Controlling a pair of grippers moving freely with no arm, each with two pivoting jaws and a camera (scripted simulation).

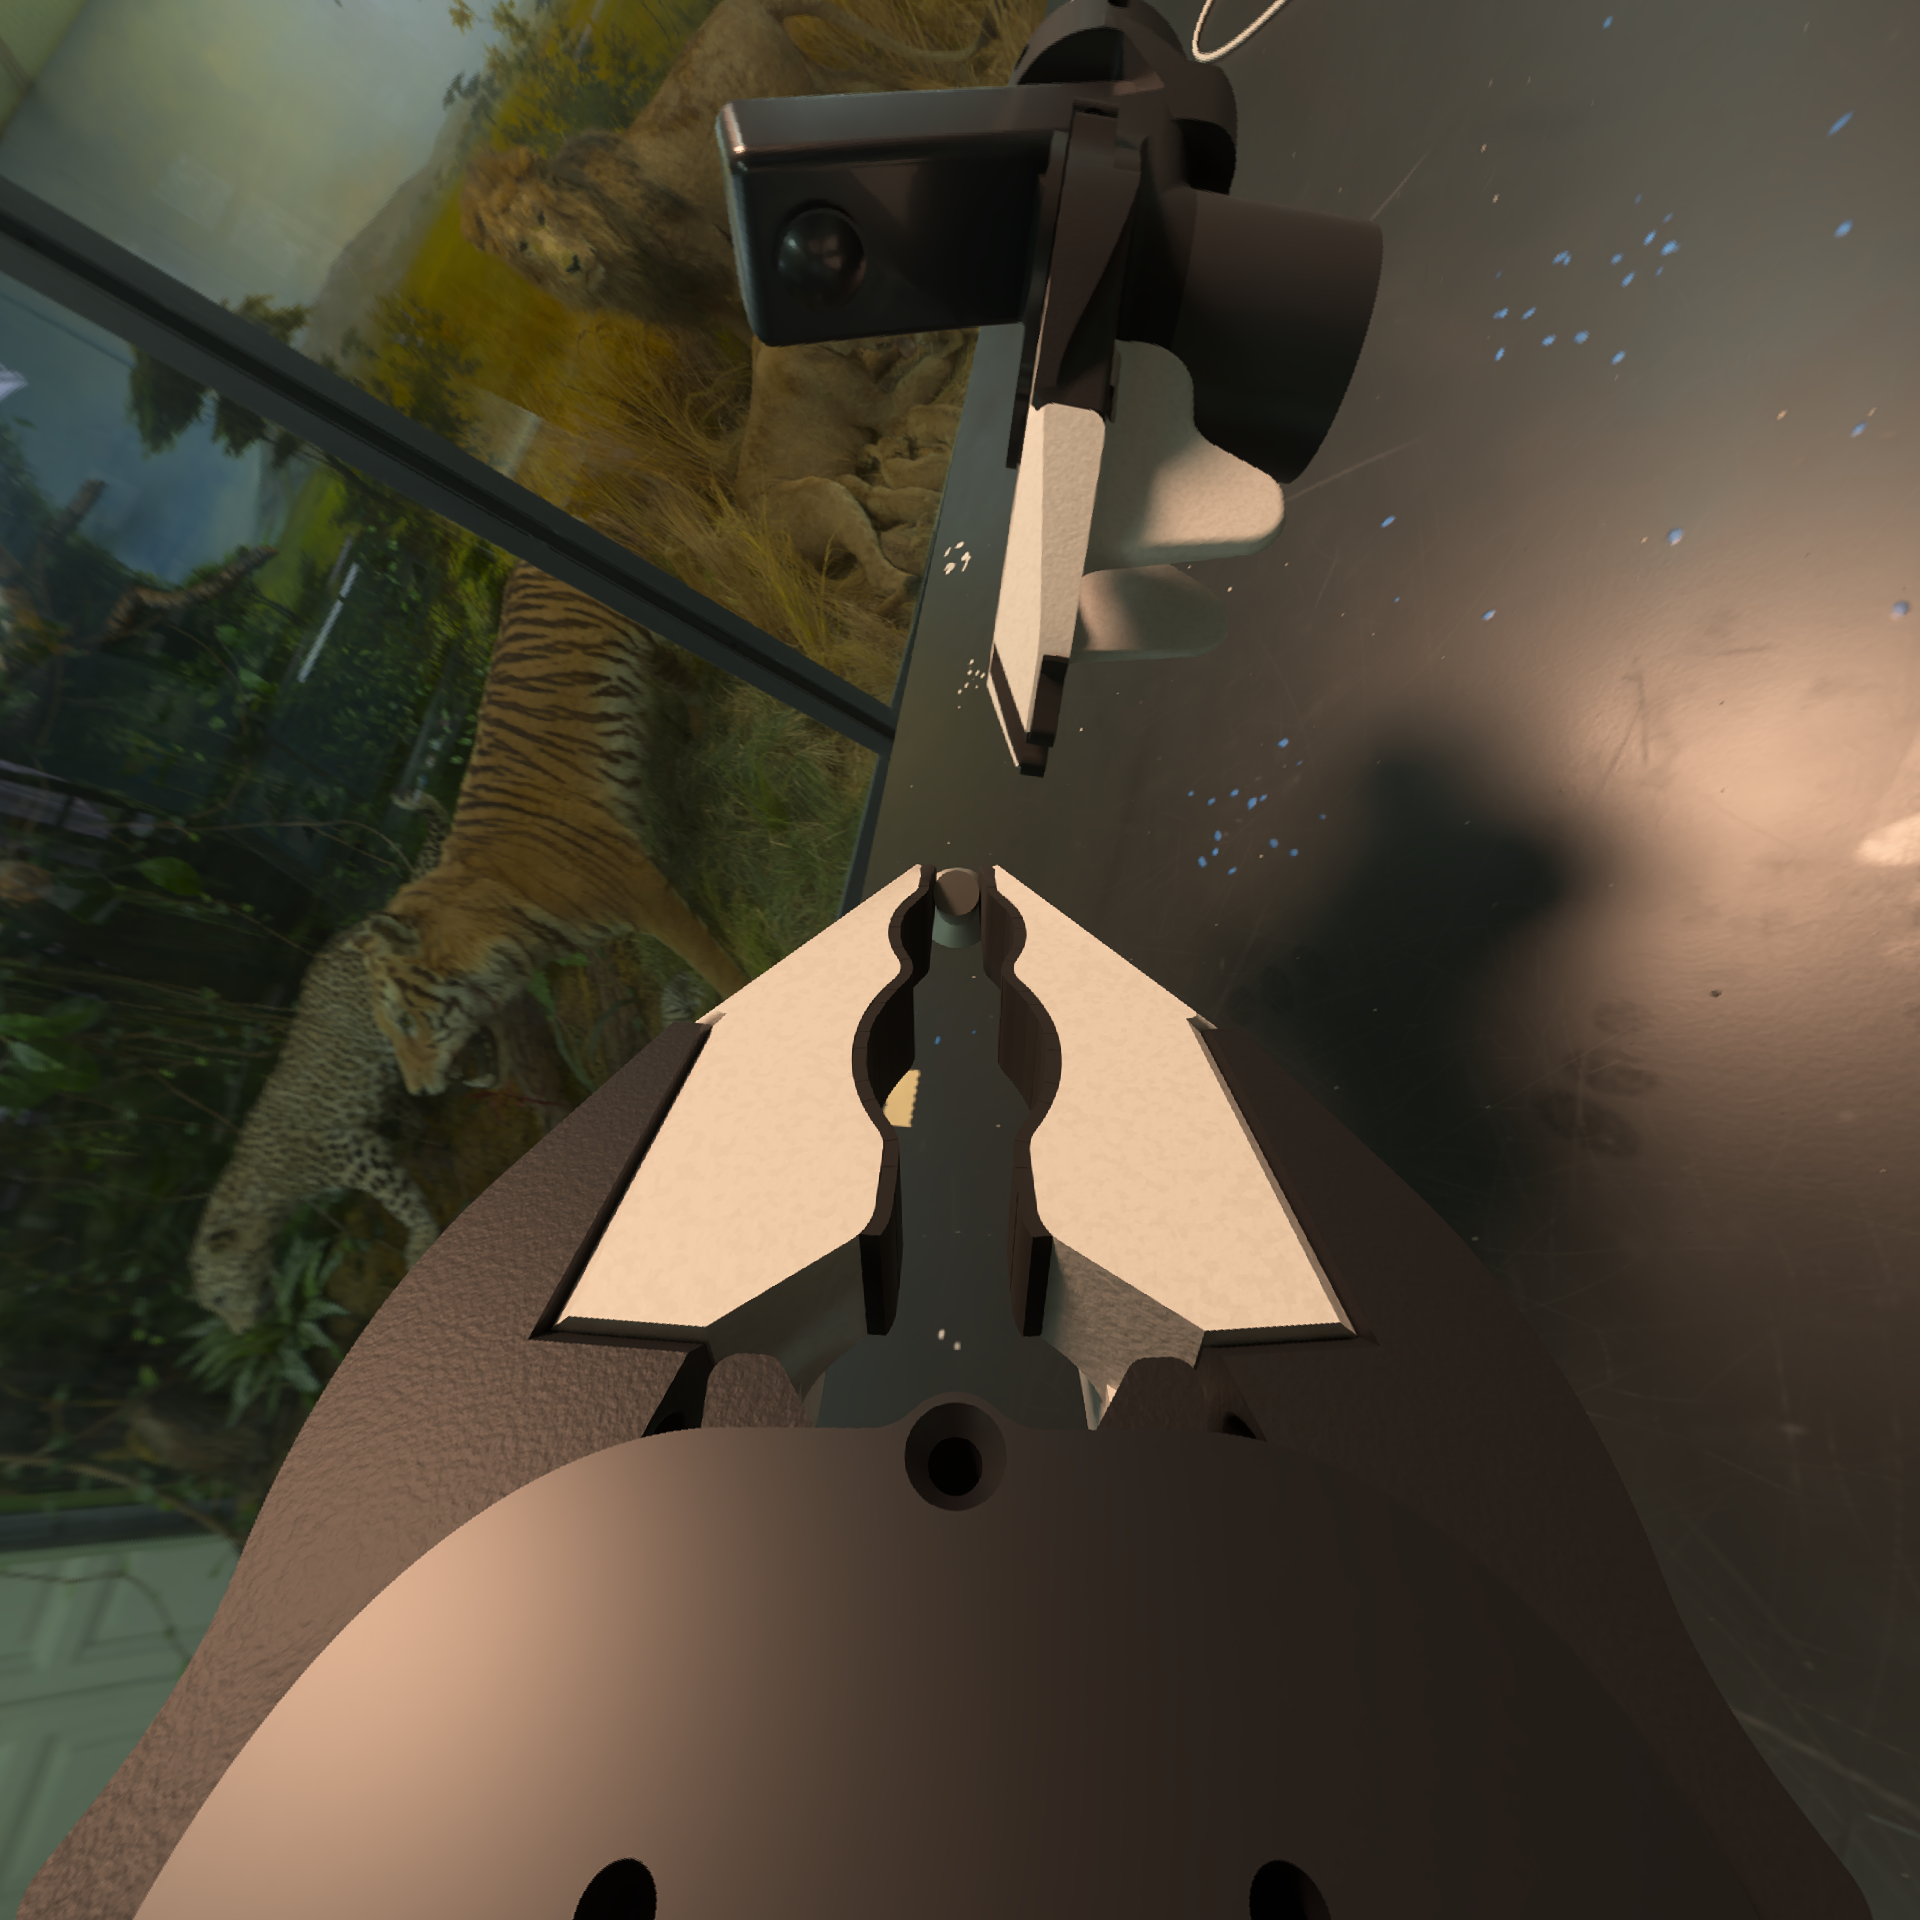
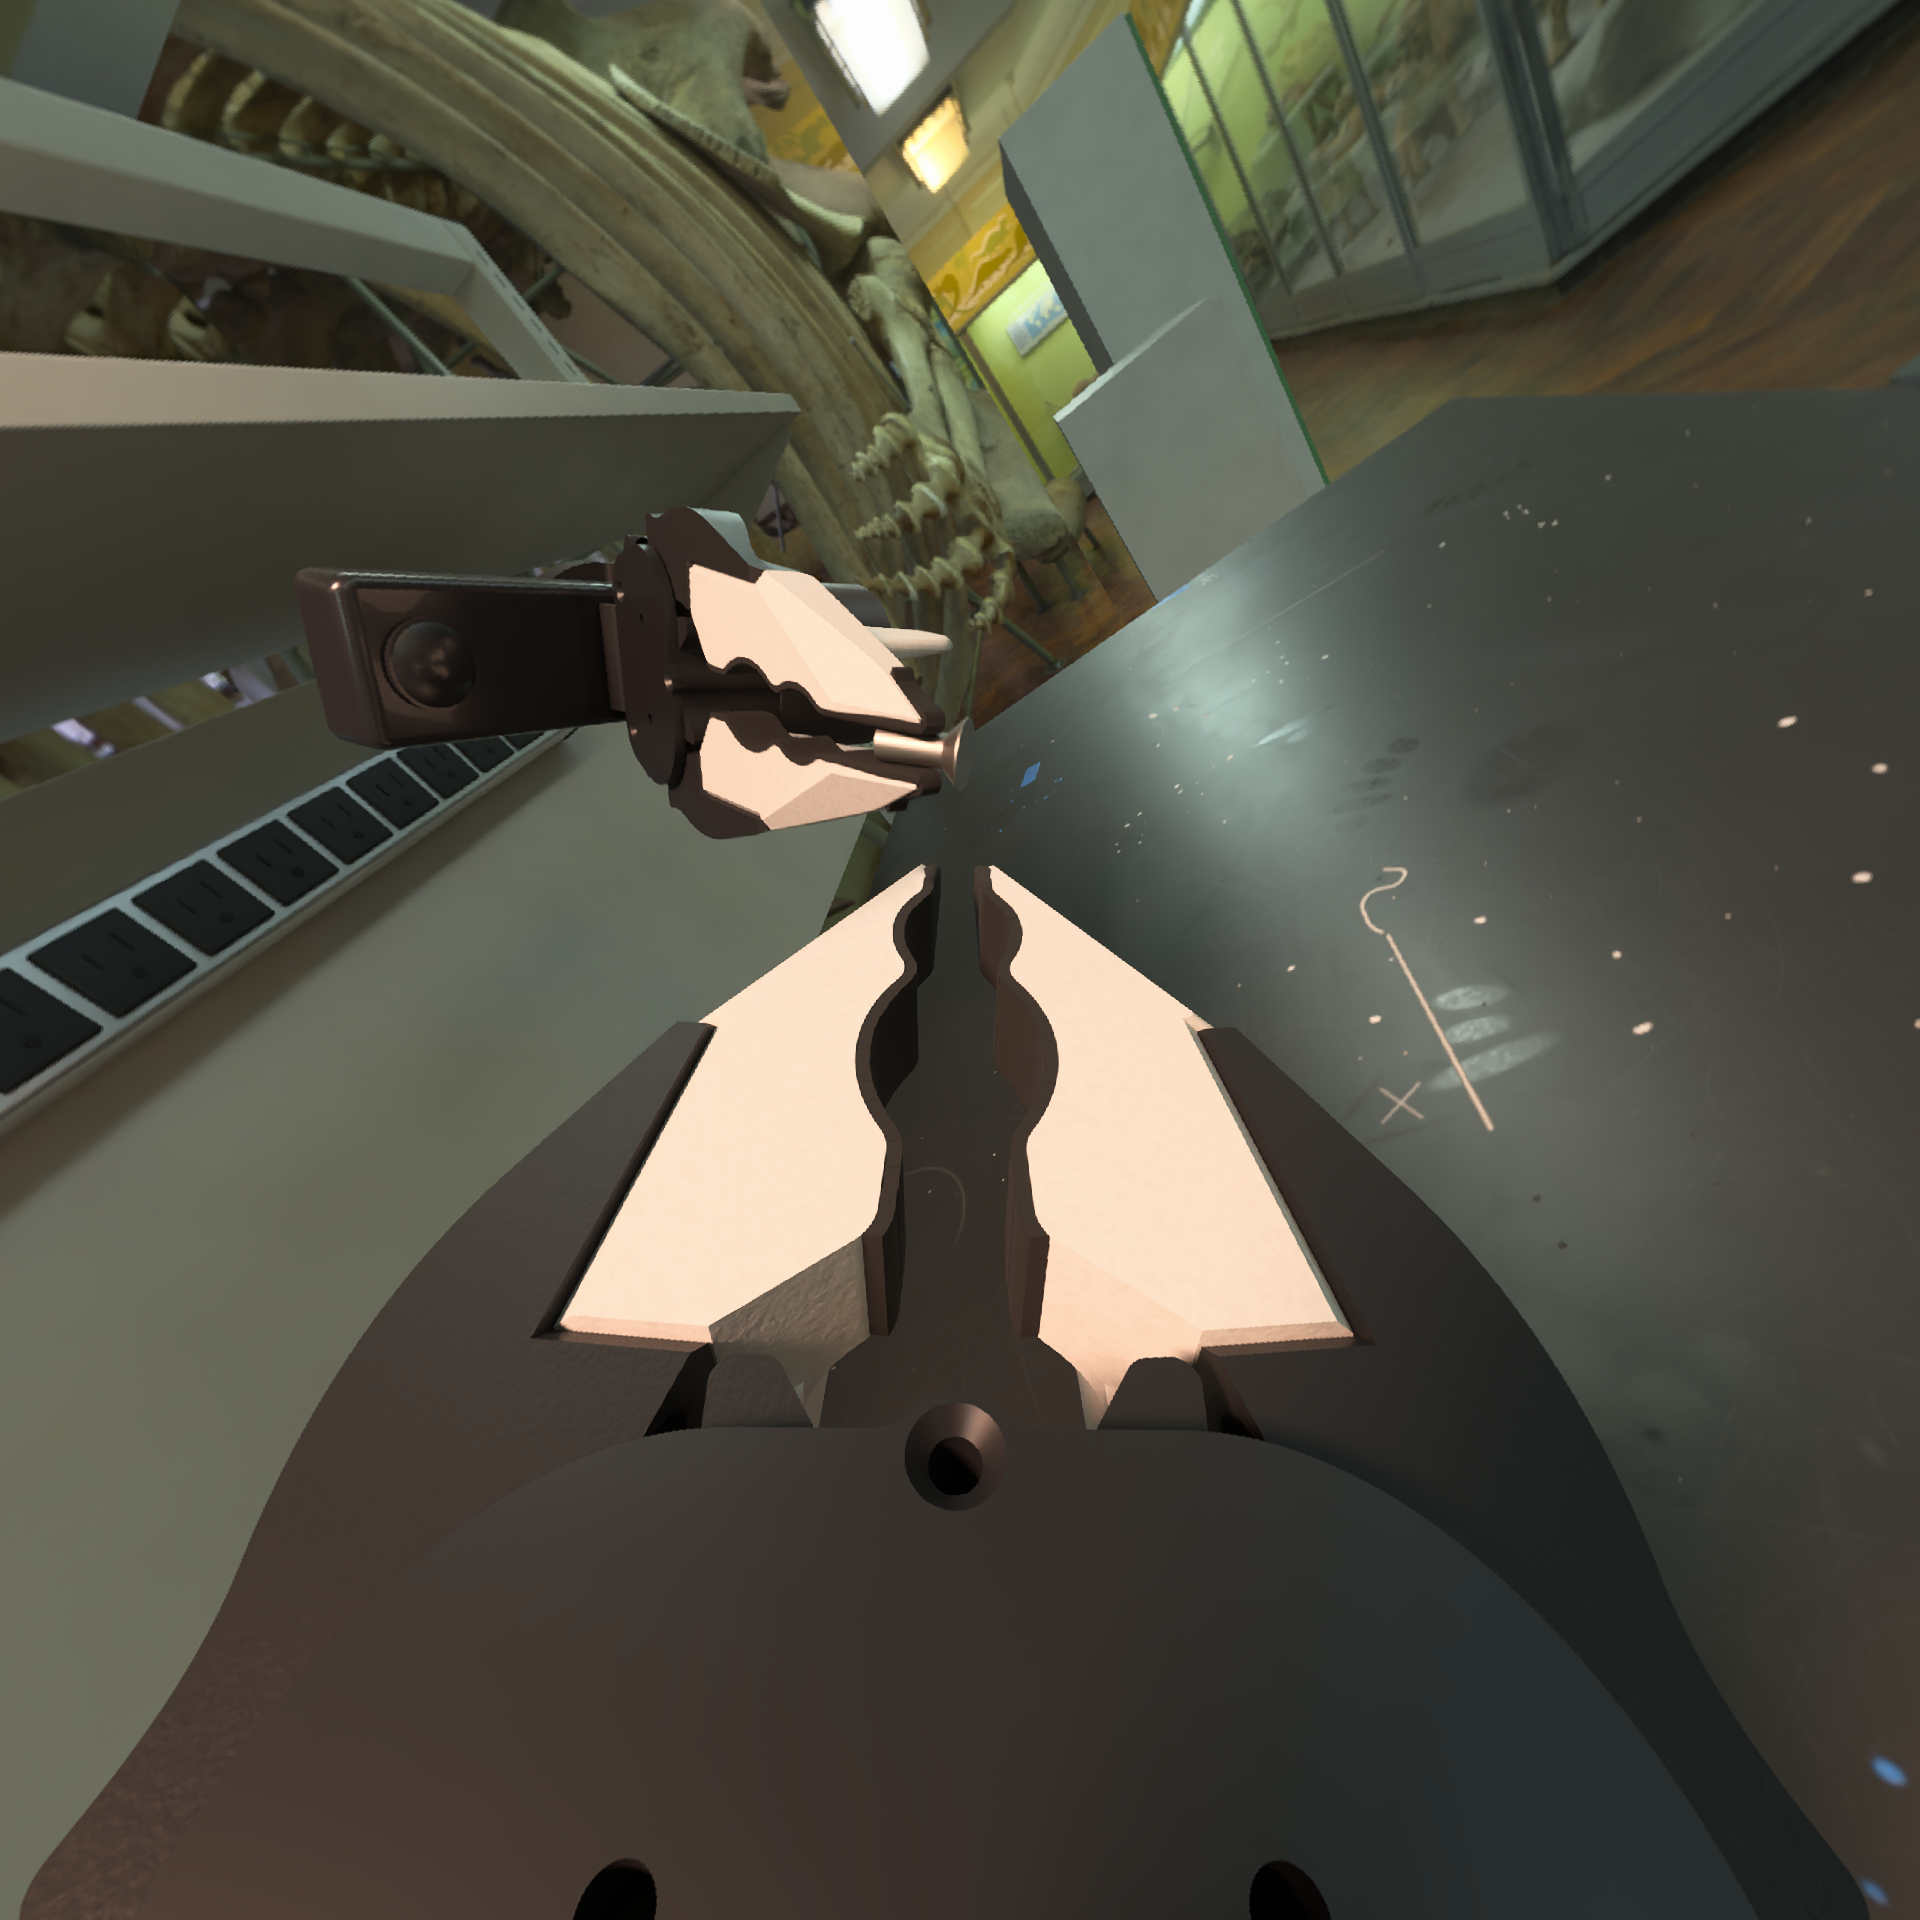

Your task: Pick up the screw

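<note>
A small metal screw (image 1: 955,906) with a flat flared head is pinched between the tips of my left gripper (image 1: 957,883), which is shut on it. The right wrist view shows that gripper (image 2: 902,750) from the side, with the screw (image 2: 925,745) sticking out of its tips, head outward, over the near edge of the dark table (image 2: 1558,644). My right gripper (image 2: 958,883) has its jaws nearly together with nothing between them. It points toward the left gripper from just below. It also shows in the left wrist view (image 1: 1029,743), just beyond the screw.
The dark scratched table top (image 1: 1558,623) carries pale specks and a chalk-like line mark (image 2: 1434,1018). Its edge (image 1: 904,686) runs just left of the screw. A grey wall with a strip of power sockets (image 2: 208,894) lies beyond the table edge.
</note>
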